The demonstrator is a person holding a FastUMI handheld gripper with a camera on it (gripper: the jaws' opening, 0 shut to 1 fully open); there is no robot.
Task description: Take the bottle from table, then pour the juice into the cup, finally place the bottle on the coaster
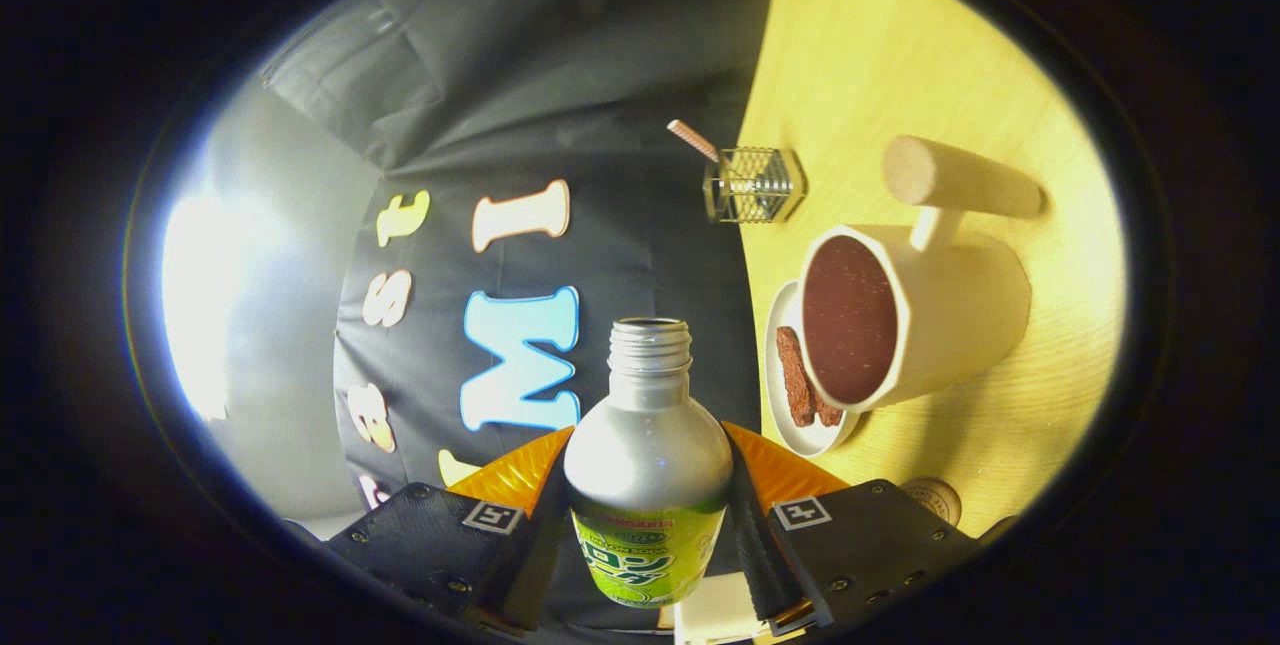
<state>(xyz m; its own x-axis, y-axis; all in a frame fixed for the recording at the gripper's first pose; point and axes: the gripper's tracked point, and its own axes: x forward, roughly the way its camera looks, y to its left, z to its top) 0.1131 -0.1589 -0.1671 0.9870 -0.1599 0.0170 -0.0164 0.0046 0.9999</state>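
The hand-held gripper (648, 505) is clamping an uncapped aluminium juice bottle (648, 445), both fingers pressing on its body just below the shoulder. The bottle's long axis is running straight ahead along the fingers, its open mouth pointing away from them. The view is rolled, so the tabletop (900, 55) is standing to the right. Beyond the fingers and to the right, a white cup (915, 315) is facing its mouth toward the bottle, sitting beside a saucer (790, 405) with brown pieces. Farther off, a wire holder (752, 185) is standing.
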